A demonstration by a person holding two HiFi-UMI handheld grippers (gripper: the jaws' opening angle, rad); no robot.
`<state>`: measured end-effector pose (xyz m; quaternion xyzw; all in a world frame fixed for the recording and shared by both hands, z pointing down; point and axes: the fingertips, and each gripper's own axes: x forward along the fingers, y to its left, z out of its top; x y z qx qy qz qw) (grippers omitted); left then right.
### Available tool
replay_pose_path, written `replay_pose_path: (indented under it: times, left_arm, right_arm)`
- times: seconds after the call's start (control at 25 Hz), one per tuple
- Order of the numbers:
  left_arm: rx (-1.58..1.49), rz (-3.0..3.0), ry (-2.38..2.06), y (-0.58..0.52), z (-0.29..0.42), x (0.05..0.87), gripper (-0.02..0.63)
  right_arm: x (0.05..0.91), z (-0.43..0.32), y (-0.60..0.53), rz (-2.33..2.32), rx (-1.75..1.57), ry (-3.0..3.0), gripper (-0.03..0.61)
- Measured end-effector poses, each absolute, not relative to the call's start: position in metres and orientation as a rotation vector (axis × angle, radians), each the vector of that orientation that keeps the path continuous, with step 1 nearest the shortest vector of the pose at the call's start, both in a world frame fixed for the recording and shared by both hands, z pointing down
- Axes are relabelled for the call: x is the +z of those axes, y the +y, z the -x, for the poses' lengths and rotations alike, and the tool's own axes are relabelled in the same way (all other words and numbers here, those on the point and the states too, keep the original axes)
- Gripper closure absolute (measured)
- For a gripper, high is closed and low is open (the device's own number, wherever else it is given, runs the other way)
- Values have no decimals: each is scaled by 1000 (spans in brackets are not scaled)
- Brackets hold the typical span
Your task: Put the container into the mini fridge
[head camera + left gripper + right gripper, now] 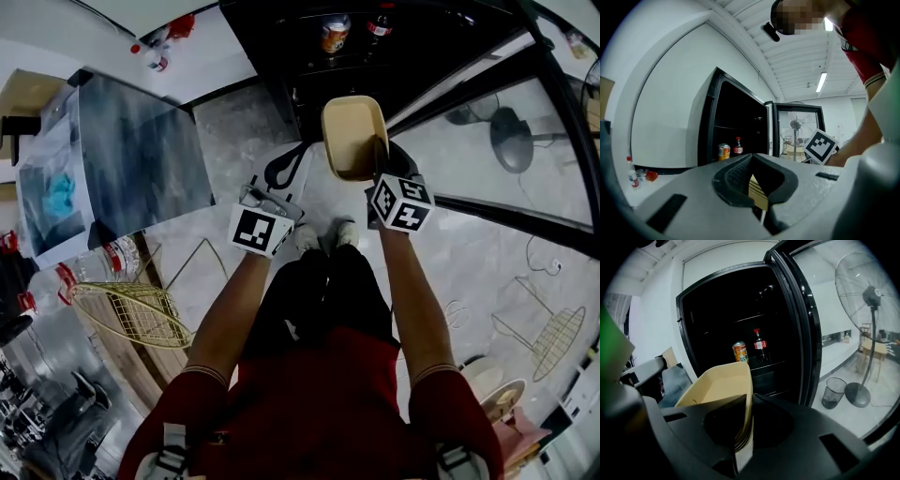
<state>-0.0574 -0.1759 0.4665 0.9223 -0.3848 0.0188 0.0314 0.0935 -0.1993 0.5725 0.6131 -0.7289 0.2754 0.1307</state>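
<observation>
**A:** Starting close in, what are the two tongs doing?

**B:** The person is holding both out low in front of the body. The left gripper is carrying nothing, and its jaws are pressing together. The right gripper is a little farther forward and is clamping onto the tan container.

**A:** How is it gripping it?

**B:** It is pinching one side wall near the closer end. One jaw is lying inside the wall and the other outside.

**A:** So where is the container sitting?

**B:** It isn't sitting on anything. It is hanging in the air with its open side up, out in front of the mini fridge and not inside it. Its far end is pointing toward the open compartment.

**A:** What is showing past it?

**B:** The fridge interior is looking dark. An orange can and a red-capped bottle are standing side by side on a shelf, the bottle to the right. Both are well beyond the container.

**A:** And the door?

**B:** The glass door is standing wide open on the right. Farther off, a pedestal fan is showing through the pane, and a small dark bin is standing near its base.
</observation>
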Motion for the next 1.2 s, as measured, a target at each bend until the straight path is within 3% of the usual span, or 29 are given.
replay_pose_path:
  times: [1.2]
  left_arm:
    - [131,-2743,-1254,-238,33,543,607]
  right_arm:
    - [690,-99,-300,-1642,864,-2042,552]
